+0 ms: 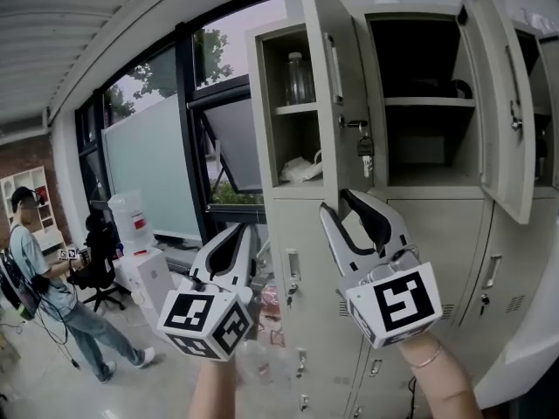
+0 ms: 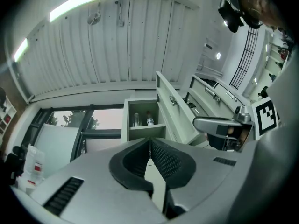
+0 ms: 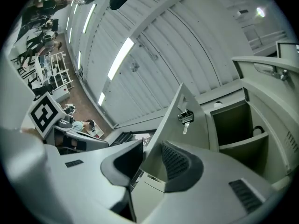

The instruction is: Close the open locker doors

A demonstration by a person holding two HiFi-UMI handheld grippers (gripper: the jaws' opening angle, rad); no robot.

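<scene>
Rubber pads [image 3: 175, 164], ribbed, straddle thin metal door [image 3: 173, 132].

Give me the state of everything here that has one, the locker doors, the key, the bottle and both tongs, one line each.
Left upper door: open, swung wide.
Right upper door: open.
Lower doors: closed.
Key: in the left upper door's lock.
Bottle: upright on its shelf.
Left tongs: shut, empty.
Right tongs: open, around the left upper door's bottom edge.
</scene>
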